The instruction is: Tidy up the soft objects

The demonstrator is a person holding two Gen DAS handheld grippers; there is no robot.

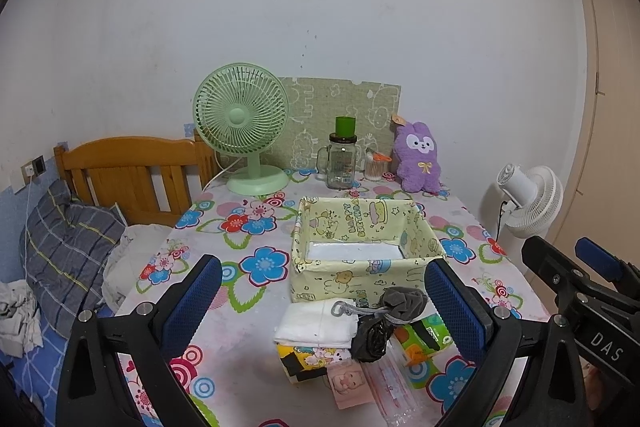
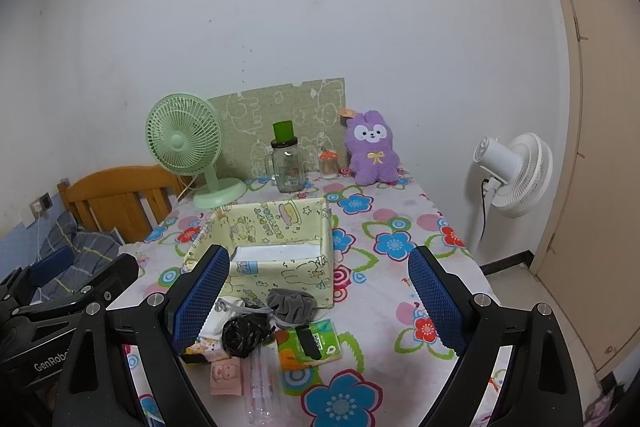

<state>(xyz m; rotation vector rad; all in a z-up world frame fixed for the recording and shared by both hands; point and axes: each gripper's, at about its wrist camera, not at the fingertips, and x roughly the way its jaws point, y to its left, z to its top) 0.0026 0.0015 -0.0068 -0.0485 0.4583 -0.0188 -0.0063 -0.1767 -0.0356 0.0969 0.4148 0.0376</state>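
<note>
two views look over the same flowered table (image 1: 248,339), each from its own side. the left wrist view takes in the bed at the left, with a striped pillow (image 1: 68,247) and crumpled cloth, and catches the right gripper (image 1: 588,271) at its right edge; the right wrist view shows more of the floor and the white standing fan (image 2: 516,175), and the left gripper (image 2: 72,275) at its left edge.

both grippers tilt a little down toward the table above its near edge, side by side. the left gripper's blue pads (image 1: 196,303) stand wide apart with nothing between them, and so do the right gripper's pads (image 2: 436,303).

the soft things lie in a small heap just in front of the yellow fabric box (image 1: 368,251): a white folded cloth (image 1: 316,323), a grey pouch (image 1: 404,301), a black crumpled bag (image 1: 372,341), a green tissue pack (image 2: 312,343) and a yellow tissue pack (image 1: 308,357). the box looks empty apart from its white bottom.

in the right wrist view a pad covers part of the white cloth and the yellow pack. a clear wrapper (image 2: 260,387) near the table edge is hard to make out.
</note>
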